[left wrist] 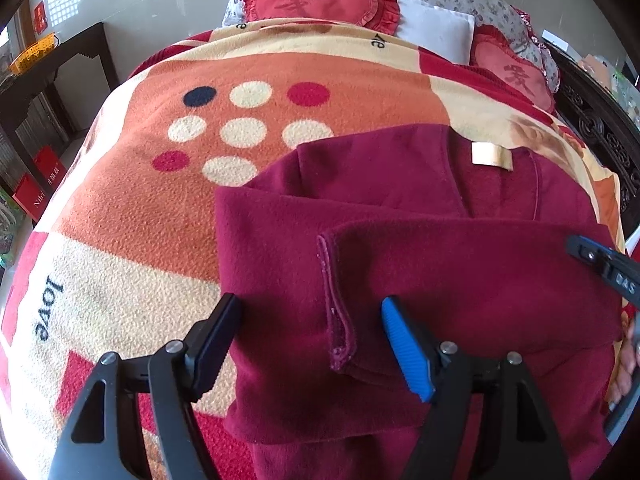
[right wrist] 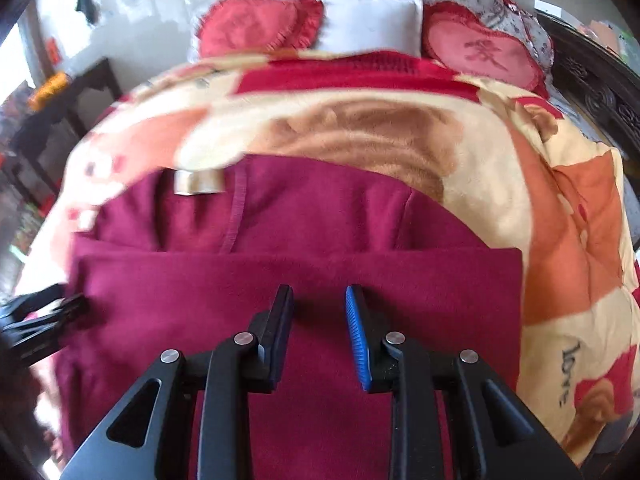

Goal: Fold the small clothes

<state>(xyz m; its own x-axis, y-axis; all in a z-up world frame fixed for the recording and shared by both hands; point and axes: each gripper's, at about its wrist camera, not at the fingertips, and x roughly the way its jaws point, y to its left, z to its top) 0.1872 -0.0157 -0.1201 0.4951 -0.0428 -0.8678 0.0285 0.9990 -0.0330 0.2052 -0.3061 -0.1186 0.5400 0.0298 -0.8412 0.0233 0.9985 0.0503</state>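
A dark red fleece garment lies on the patterned blanket, with a cream label near its far edge. A sleeve with a stitched cuff is folded across its front. My left gripper is open and empty, jaws wide, just above the cuff. In the right wrist view the garment fills the foreground with a straight folded edge. My right gripper is open and empty just above the fleece. The right gripper also shows in the left wrist view; the left one shows in the right wrist view.
The blanket covers a bed. Red heart cushions and a white pillow lie at its head. A dark carved wooden bed frame runs along the right. A dark side table stands left.
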